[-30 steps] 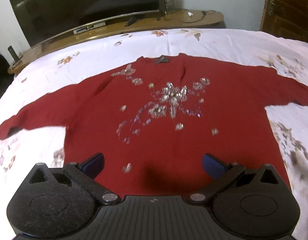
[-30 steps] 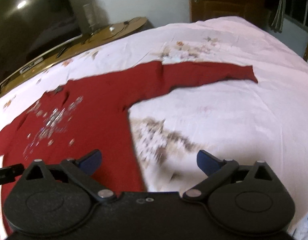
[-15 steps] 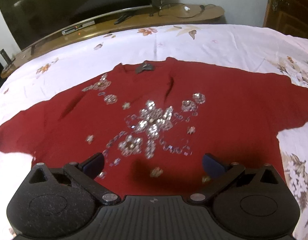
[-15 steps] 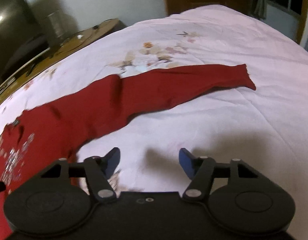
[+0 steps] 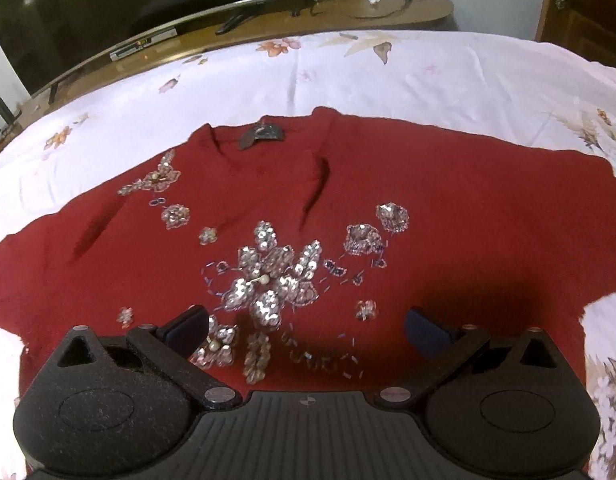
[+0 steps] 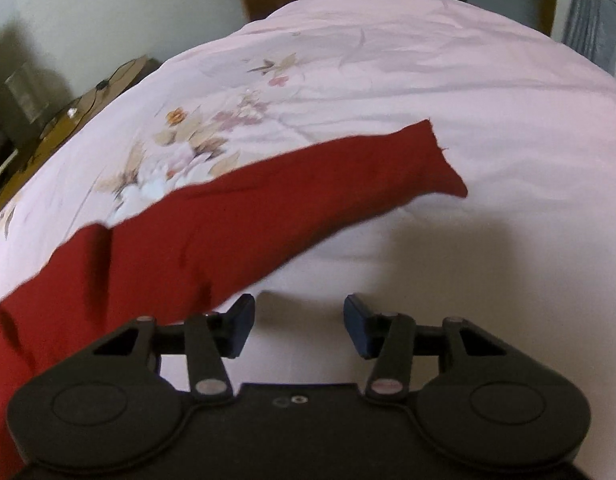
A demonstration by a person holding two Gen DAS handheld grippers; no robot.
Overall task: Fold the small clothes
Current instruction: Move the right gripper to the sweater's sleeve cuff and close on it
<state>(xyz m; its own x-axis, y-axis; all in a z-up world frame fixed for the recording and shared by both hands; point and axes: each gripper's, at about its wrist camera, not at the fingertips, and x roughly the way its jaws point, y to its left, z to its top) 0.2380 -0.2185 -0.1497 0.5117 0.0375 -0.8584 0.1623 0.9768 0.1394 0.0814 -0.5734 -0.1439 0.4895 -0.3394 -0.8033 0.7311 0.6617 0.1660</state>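
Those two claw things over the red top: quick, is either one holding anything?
Left gripper: jaws open, empty, above the red top's sequined front.
Right gripper: jaws open, empty, beside the sleeve.

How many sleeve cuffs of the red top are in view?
1. The red top's right sleeve cuff lies flat on the bedsheet, ahead of the right gripper. The other sleeve runs out of frame.
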